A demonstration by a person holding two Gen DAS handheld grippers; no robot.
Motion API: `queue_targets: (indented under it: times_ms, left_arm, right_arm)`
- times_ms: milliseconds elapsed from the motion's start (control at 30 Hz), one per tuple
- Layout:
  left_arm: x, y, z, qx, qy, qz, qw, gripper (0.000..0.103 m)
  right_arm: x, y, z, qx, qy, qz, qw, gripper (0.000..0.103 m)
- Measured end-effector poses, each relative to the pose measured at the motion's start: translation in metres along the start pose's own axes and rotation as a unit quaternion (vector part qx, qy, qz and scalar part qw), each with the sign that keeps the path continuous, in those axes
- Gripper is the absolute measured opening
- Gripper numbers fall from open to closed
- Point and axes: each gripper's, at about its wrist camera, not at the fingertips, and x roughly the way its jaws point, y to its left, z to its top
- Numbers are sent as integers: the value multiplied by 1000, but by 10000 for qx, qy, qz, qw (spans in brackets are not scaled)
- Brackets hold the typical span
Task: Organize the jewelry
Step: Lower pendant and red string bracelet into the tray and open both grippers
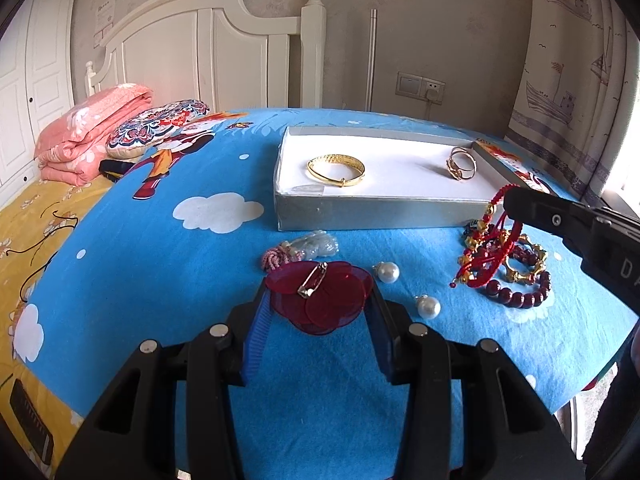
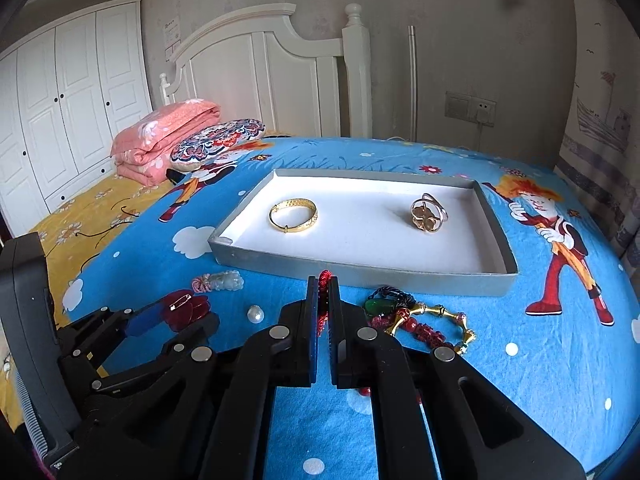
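Only rightward: green pendant (image 2: 376,307).

Blue sheet (image 2: 400,360) printed with white clouds, dots and a red-and-orange cartoon figure. Grey tray (image 2: 360,270) lined in white, holding a gold bangle (image 2: 293,216) and a rose-gold ring (image 2: 428,214). Translucent dark-red brooch (image 1: 320,300) with a silver pin. Two white pearls (image 1: 387,272). Pale green pendant (image 1: 316,245) on pink cord. Red braided cord (image 1: 496,240) with gold beads. Maroon bead bracelet (image 1: 520,296). Pink floral quilt (image 1: 88,136). Yellow flowered bedspread (image 1: 36,216). Black grippers (image 1: 320,320) with blue pads.
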Motion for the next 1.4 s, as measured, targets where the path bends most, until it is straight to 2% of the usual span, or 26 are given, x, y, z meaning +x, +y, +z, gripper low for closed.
queue_targets:
  times_ms: [467, 867, 1133, 1400]
  left_arm:
    - [-22, -34, 14, 174, -123, -291, 9994, 44]
    - [-21, -52, 24, 330, -90, -224, 9992, 44]
    - [2, -51, 65, 384, -201, -109, 9990, 44]
    - [49, -44, 112, 332, -30, -23, 9994, 44]
  right_arm:
    - [-38, -23, -14, 137, -220, -16, 9997, 5]
    - [-32, -38, -18, 188, -225, -89, 9995, 5]
    - [-4, -43, 19, 39, -419, -194, 9989, 5]
    - [27, -55, 61, 10, -470, -318, 9984, 5]
